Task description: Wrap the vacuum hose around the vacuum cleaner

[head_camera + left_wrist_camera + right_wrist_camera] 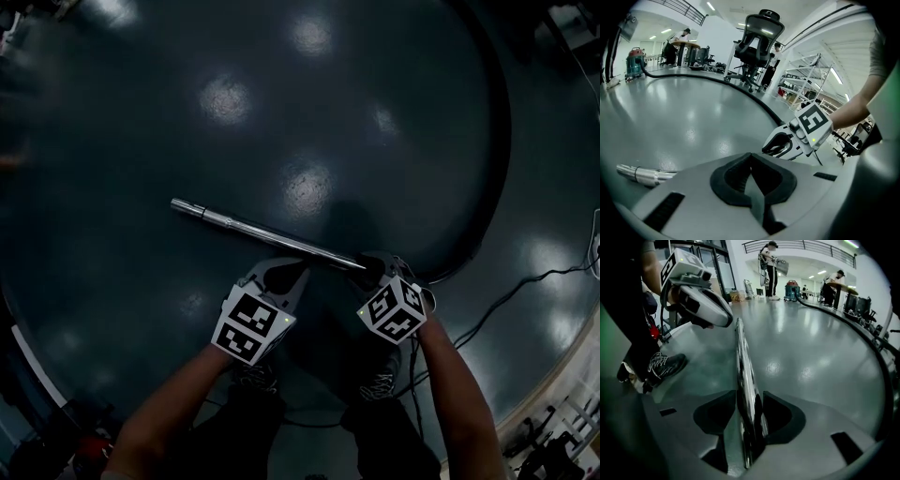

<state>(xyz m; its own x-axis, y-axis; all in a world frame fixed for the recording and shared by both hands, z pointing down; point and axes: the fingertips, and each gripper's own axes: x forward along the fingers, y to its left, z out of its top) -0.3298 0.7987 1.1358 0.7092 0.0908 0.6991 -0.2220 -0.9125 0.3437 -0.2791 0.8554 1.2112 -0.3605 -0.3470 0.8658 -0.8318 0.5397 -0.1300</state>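
Long chrome metal vacuum tube (267, 234) on the glossy dark grey floor (281, 112), just ahead of the person's feet, its open end pointing up and left in the head view. Right gripper (375, 267), with its marker cube uppermost, set at the tube's other end; in the right gripper view its jaws stand partly apart and clasp the tube (743, 380), a dark pad against each side, with the tube running away along the floor from the right gripper (749, 401). Left gripper (281, 274) just beside the tube's middle, on the near side; in the left gripper view its jaws are pressed together with nothing between them (751, 159), and the tube's open end (642, 173) shows low at the left. Thick black ribbed vacuum hose (502, 141) sweeping in a long arc over the floor from near the right gripper to the teal drum vacuum cleaner with red top (635, 61), which stands well apart at the far side of the room. The hose (717, 79) lies loose on the floor, not wound about the cleaner (792, 289). A black mesh office chair (757, 37) stands beyond the hose
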